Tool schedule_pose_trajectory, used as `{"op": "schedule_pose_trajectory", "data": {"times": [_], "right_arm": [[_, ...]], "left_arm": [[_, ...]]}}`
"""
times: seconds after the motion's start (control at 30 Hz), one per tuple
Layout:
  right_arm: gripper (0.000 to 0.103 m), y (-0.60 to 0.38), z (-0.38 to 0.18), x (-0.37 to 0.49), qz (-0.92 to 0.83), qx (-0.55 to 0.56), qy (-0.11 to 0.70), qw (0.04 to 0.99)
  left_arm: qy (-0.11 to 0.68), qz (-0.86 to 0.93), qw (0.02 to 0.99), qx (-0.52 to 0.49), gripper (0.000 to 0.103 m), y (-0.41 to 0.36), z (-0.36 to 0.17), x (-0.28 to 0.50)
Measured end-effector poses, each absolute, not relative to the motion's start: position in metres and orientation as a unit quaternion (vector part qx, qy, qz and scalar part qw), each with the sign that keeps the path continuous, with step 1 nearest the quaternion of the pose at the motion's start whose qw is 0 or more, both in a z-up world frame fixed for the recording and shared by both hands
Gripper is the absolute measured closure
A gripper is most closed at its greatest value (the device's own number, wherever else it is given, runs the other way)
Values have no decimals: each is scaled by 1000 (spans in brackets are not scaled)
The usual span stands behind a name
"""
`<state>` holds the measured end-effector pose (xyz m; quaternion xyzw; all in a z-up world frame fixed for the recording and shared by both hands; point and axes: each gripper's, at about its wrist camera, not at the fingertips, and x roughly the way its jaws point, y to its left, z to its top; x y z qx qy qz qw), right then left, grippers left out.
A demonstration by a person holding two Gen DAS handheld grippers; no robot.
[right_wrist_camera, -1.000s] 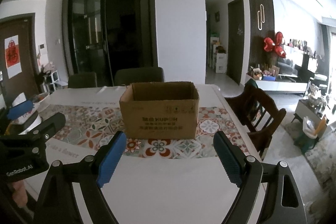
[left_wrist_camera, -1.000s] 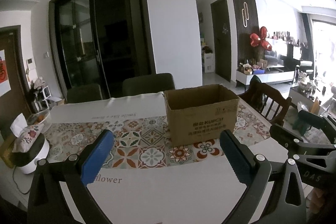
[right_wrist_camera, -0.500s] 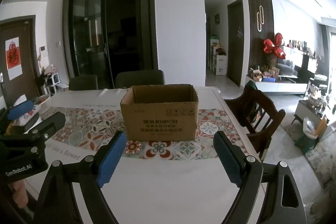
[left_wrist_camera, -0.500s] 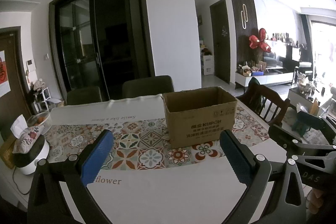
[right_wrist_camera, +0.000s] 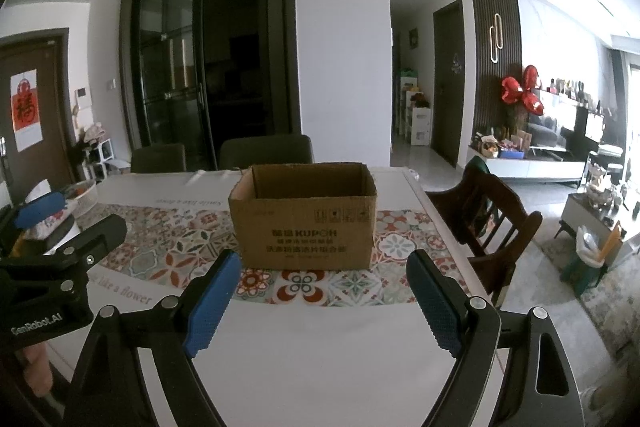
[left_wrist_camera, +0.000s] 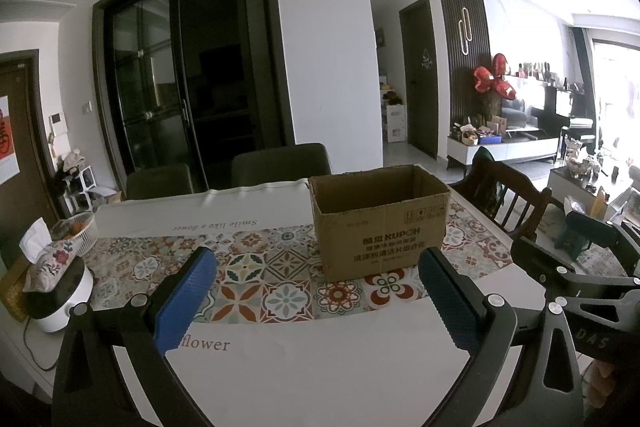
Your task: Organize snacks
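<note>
- Cardboard box (right_wrist_camera: 306,217): open-topped, upright on patterned tablecloth (right_wrist_camera: 168,247), ahead of both grippers, well apart.
- Left gripper (left_wrist_camera: 320,303): jaws wide, empty.
- Right gripper (right_wrist_camera: 322,301): jaws wide, empty.

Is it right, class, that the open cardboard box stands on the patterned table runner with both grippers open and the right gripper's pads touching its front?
Not quite. The right gripper touches nothing: the right wrist view shows its pads short of the cardboard box. The box does stand on the patterned table runner, and the left gripper is open too.
</note>
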<state>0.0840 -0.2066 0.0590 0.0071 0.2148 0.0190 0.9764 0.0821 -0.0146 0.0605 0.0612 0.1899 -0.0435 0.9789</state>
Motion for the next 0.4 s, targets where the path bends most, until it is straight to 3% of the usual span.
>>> {"op": "schedule_pose_trajectory", "data": {"times": [0.4], "right_arm": [[18, -207, 61, 83, 18, 6, 216, 976]], "left_arm": [[189, -42, 979, 62, 0, -15, 61, 83]]}}
